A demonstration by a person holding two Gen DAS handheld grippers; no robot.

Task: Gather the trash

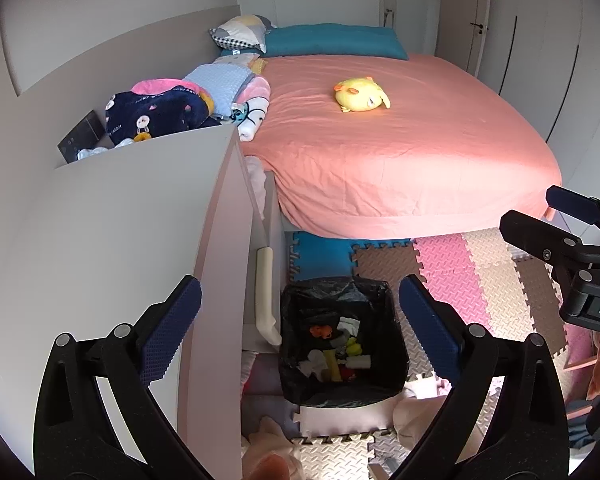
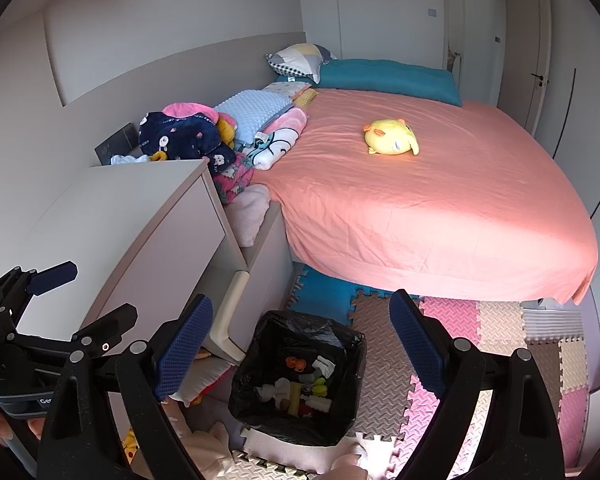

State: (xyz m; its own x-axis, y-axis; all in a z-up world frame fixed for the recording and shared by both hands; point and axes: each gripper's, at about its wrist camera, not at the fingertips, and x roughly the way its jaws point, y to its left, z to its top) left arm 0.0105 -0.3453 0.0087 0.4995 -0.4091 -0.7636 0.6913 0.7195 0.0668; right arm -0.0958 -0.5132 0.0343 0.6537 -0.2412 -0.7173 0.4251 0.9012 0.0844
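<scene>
A bin lined with a black bag [image 1: 300, 304] [image 2: 260, 344] stands on the foam floor mat beside the white cabinet. Inside lie several scraps [image 1: 340, 354] [image 2: 300, 388]: white tissue, yellow, orange and red bits. My left gripper [image 1: 300, 328] hangs above the bin, jaws wide apart, nothing between them. My right gripper [image 2: 300, 340] hovers over the same bin, also open and empty. The right gripper also shows at the right edge of the left wrist view [image 1: 540, 224], and the left one at the left edge of the right wrist view [image 2: 92, 296].
A white cabinet [image 1: 120, 240] [image 2: 140, 216] stands left of the bin, with a cream handle [image 1: 266, 292]. Behind is a bed with a pink sheet [image 1: 400, 152] and a yellow plush toy [image 1: 362, 94] [image 2: 392, 137]. Folded blankets pile at its left. Cloth lies on the mat near the bin.
</scene>
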